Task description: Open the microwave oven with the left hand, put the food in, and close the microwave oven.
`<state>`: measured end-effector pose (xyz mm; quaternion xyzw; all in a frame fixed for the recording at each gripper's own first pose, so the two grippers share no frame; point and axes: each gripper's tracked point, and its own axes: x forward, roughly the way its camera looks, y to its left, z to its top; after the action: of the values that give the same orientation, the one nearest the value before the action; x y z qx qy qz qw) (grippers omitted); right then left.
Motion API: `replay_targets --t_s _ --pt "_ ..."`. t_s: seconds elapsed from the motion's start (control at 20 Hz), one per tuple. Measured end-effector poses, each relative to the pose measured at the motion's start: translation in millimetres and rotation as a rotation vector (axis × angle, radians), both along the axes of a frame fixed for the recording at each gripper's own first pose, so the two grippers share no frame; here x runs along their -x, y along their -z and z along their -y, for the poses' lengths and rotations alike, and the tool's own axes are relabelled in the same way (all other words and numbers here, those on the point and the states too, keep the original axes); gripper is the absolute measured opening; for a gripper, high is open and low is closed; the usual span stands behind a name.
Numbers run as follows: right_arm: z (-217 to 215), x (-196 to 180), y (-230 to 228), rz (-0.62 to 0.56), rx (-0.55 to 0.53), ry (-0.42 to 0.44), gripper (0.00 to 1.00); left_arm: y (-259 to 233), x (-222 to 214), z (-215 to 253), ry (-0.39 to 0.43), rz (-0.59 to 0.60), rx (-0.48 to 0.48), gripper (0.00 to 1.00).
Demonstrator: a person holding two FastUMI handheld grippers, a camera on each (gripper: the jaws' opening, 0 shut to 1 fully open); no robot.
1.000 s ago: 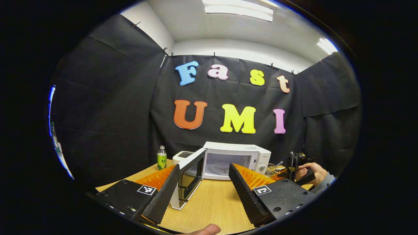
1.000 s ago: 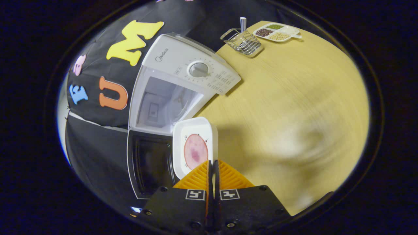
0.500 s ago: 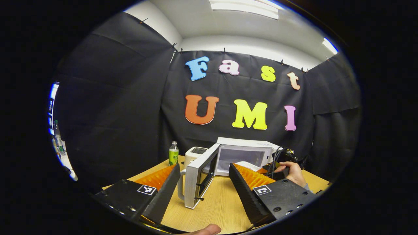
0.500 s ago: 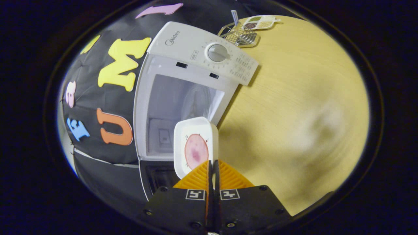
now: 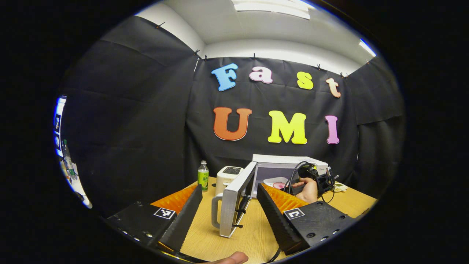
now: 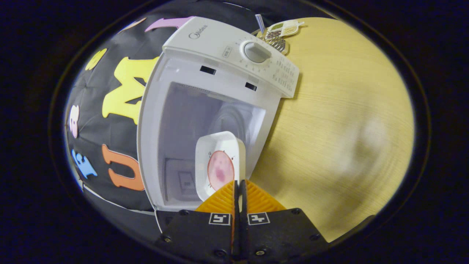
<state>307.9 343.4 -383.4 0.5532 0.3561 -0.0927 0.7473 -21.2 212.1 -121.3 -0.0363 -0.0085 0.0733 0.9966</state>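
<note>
Black cloth walls close in behind the wooden desk point(image 6: 340, 121). My right claw point(image 6: 238, 190) is clamped on the near rim of a white dish point(image 6: 220, 165) holding a pink round of food point(image 6: 220, 170), held at the mouth of the open microwave point(image 6: 205, 95); its far end already sits inside the cavity. My left claw point(image 5: 229, 200) is spread wide, gripping nothing, with the swung-out door point(image 5: 234, 201) between its fingers. Beyond, my hand point(image 5: 307, 189) partly hides the dish. A bottle point(image 5: 203, 176) stands left.
</note>
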Motion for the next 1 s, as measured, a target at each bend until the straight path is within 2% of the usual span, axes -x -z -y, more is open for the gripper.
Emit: replay_targets --t_s 0.15,0.2,0.25,0.3,0.4,0.75,1.0 --pt "-9.7 -21.6 19.9 -0.022 0.018 -0.017 0.04 2.1 -8.7 4.2 0.006 -0.011 -0.008 0.92" --pt "-10.5 -27.5 26.1 -0.029 0.035 -0.013 0.00 2.9 -9.8 7.0 0.014 -0.015 -0.004 0.92" --pt "-9.8 -29.9 34.4 -0.044 0.066 -0.013 0.04 4.7 -13.6 8.4 0.017 -0.015 -0.003 0.92" --pt "-9.8 -30.6 36.5 -0.050 0.078 -0.007 0.04 6.5 -15.7 6.9 0.015 -0.016 -0.004 0.92" --pt "-13.9 -36.1 33.3 -0.038 0.087 -0.013 0.04 14.7 -20.5 7.8 0.017 -0.038 -0.003 0.92" --pt "5.0 -61.3 35.7 0.000 0.156 0.065 0.05 19.3 -26.2 12.4 0.021 -0.050 -0.019 0.92" --pt "2.9 -71.2 36.1 0.046 0.256 0.067 0.06 28.3 -28.6 13.4 0.025 -0.066 -0.008 0.92"
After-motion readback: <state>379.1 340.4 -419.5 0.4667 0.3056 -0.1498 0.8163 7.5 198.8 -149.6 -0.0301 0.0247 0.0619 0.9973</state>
